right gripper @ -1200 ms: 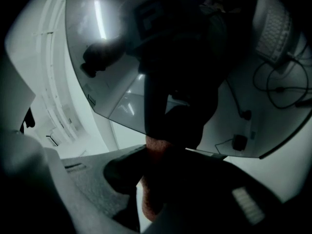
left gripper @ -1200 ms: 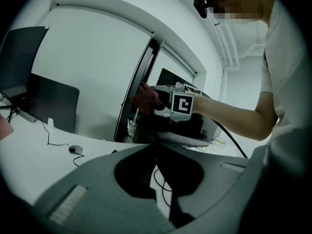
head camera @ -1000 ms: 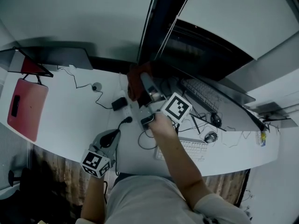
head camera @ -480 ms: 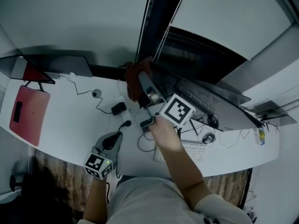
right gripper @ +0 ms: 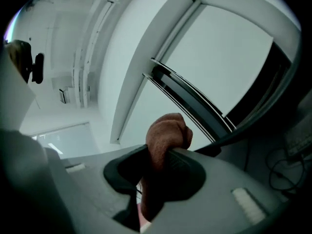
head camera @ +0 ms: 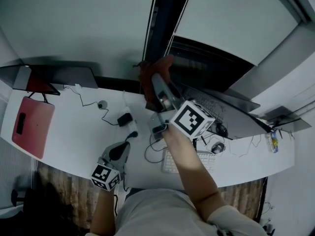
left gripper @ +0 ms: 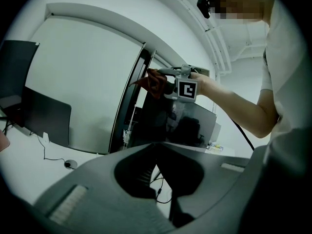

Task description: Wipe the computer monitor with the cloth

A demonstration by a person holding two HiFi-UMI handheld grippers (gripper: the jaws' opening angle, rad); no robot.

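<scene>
A person's right gripper (head camera: 156, 85) is raised to the upper left corner of a dark computer monitor (head camera: 216, 65) on a white desk (head camera: 74, 127), its jaws clamped on a bunched reddish-brown cloth (head camera: 153, 72). In the right gripper view the cloth (right gripper: 168, 135) bulges up from between the two jaws of the gripper (right gripper: 161, 162). It appears to sit against the monitor's edge, though actual contact with the screen cannot be made out.

The left gripper (head camera: 120, 150) is low near the desk's front edge, well apart from the monitor. In the left gripper view the jaws of this gripper (left gripper: 159, 147) are closed together with nothing between them, and they point towards the monitor (left gripper: 192, 126) and the cloth (left gripper: 153, 82) held high by the right gripper (left gripper: 163, 82).

A white keyboard (head camera: 172, 163), a mouse (head camera: 219, 146) and loose black cables (head camera: 152, 151) lie on the desk below the screen.
</scene>
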